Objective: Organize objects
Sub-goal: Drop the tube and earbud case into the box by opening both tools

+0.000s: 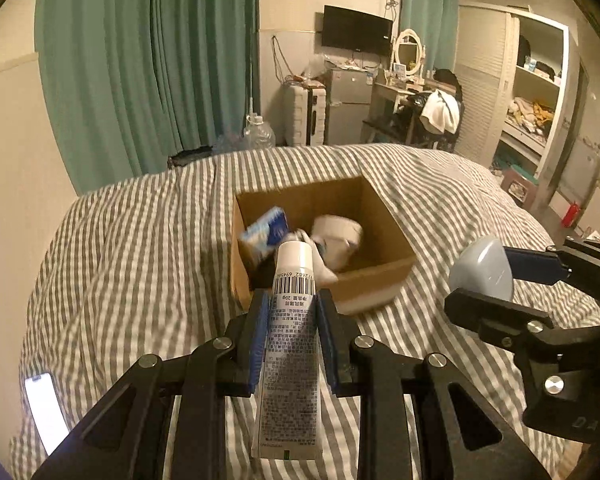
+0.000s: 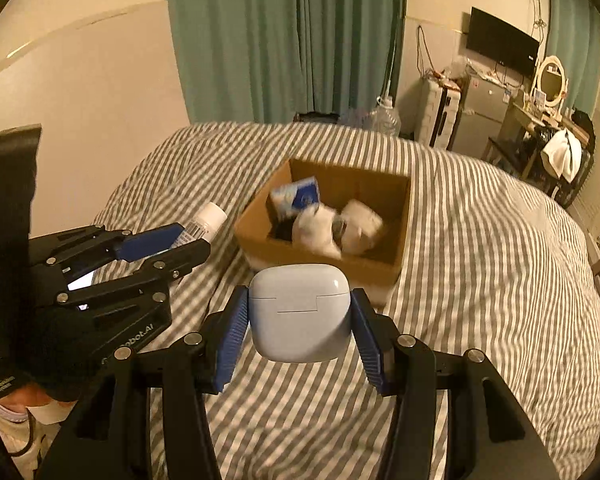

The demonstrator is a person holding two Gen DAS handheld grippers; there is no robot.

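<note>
Left gripper [image 1: 292, 300]: jaws closed on a white plastic tube with a barcode and fine black print [image 1: 290, 344], held lengthwise between the 2 blue pads, cap end pointing forward toward the box and crimped end toward the camera. Right gripper [image 2: 299, 312]: jaws closed on a pale blue rounded plastic earbud case [image 2: 299, 312], gripped on its 2 sides, lid seam facing the camera. Both grippers are held above a bed covered in grey-and-white striped fabric [image 2: 480, 280], side by side, left one to the left of the right one; in the left wrist view the case [image 1: 482, 270] and the right gripper [image 1: 500, 280] show at the right edge, and in the right wrist view the tube's capped end [image 2: 208, 218] sticks out past the left gripper [image 2: 180, 240]. An open brown cardboard box [image 1: 384, 216] sits on the bed just ahead of both grippers. Inside it: a blue-and-white small carton [image 2: 298, 196] leaning at the left rear, and 2 or so white crumpled or wrapped items [image 2: 340, 226], blurred, identity cannot be told. A lit phone screen [image 1: 46, 412] lies on the bed at near left. Green curtains [image 1: 148, 60] hang behind the bed.
</note>
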